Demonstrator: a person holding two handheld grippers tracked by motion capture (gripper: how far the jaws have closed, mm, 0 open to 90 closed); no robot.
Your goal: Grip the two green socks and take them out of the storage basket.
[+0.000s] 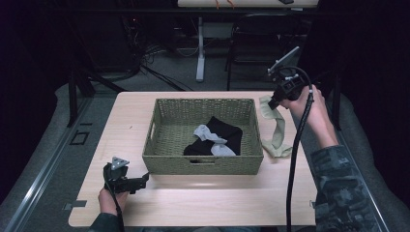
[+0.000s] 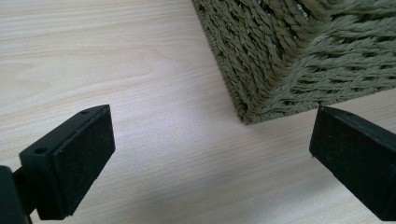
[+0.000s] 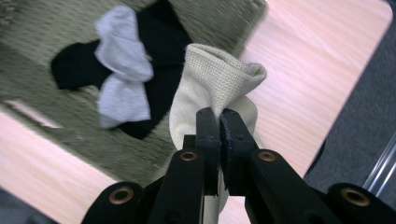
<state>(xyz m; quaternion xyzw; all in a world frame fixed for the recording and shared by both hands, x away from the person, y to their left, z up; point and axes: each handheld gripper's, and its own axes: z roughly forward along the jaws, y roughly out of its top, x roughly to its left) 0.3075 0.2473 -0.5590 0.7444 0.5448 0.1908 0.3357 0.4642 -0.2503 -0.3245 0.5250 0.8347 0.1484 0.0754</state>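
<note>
Basket point(image 3: 56, 42) blurred, cut off

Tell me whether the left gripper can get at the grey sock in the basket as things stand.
Probably yes: the left gripper has open, empty jaws beside the basket, the basket is open-topped, and the grey sock lies on top of the black one.

A: What have I got on the left gripper view?

B: I see my left gripper point(image 2: 210, 154) with its jaws spread wide and nothing between the pads point(image 2: 81, 163). They hang over the bare table point(image 2: 116, 70).

A: And the basket point(image 2: 299, 51)?

B: I see one lower corner of it, up and to the right of the gap between the jaws. Its woven wall sits on the table. The right jaw is just below and right of that corner, apart from it. The left jaw is well apart from the basket.
</note>
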